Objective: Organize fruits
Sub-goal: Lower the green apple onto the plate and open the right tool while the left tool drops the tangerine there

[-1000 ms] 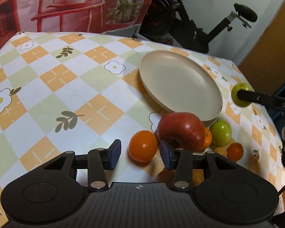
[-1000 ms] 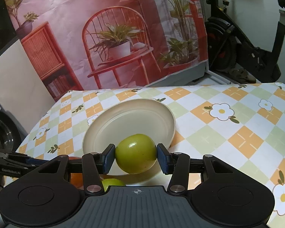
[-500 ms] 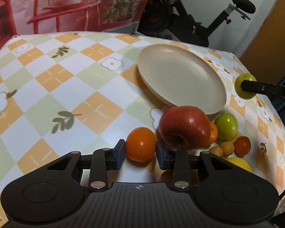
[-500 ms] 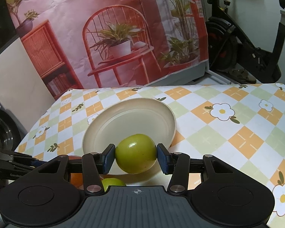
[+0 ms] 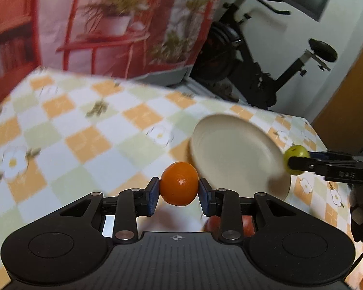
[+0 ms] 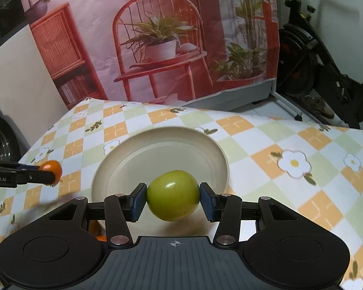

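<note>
Both grippers grip fruit: orange (image 5: 179, 183), green apple (image 6: 173, 195).

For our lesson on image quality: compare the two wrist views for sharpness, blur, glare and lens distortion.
Left wrist view: tablecloth and plate are streaked with motion blur, while the orange in the left hand-held gripper stays sharp. Right wrist view: crisp throughout, with a small glare patch on the green fruit and fisheye bending of the table edge.
</note>
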